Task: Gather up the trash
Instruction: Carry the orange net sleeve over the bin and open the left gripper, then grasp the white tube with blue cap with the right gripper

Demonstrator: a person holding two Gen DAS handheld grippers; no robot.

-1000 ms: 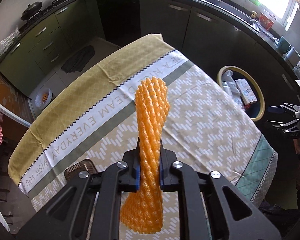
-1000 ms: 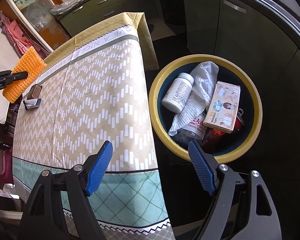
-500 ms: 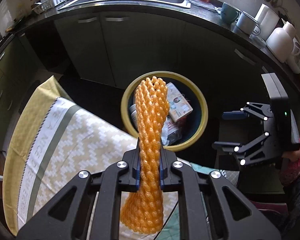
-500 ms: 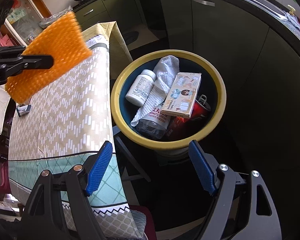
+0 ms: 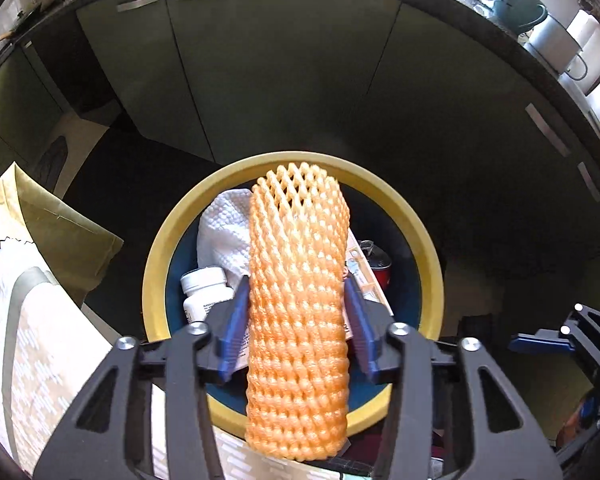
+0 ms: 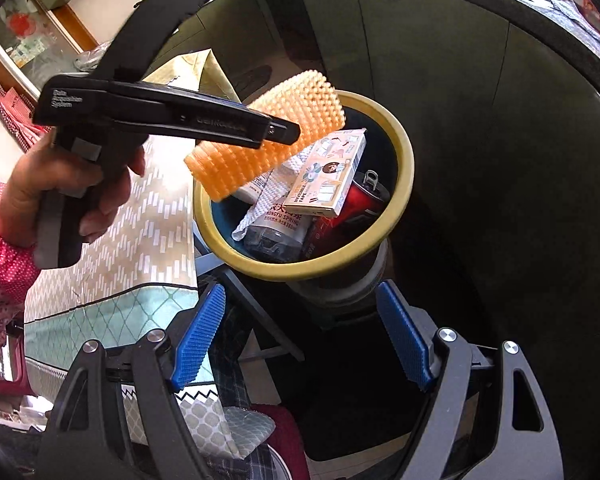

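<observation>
The left claw (image 5: 296, 318) is spread open, its ribbed blue pads beside the orange foam net sleeve (image 5: 298, 312), which is above the round yellow-rimmed bin (image 5: 432, 264). The right claw (image 6: 300, 338) is open and empty, below the bin.

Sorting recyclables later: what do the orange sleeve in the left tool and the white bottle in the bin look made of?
Sleeve: soft foam netting, matte; open diamond mesh, puffy strands. It sits between the left tool pads, whose grip looks loose. Bottle: probably smooth opaque plastic with a ribbed cap and paper label, though partly hidden in the bin.
</observation>
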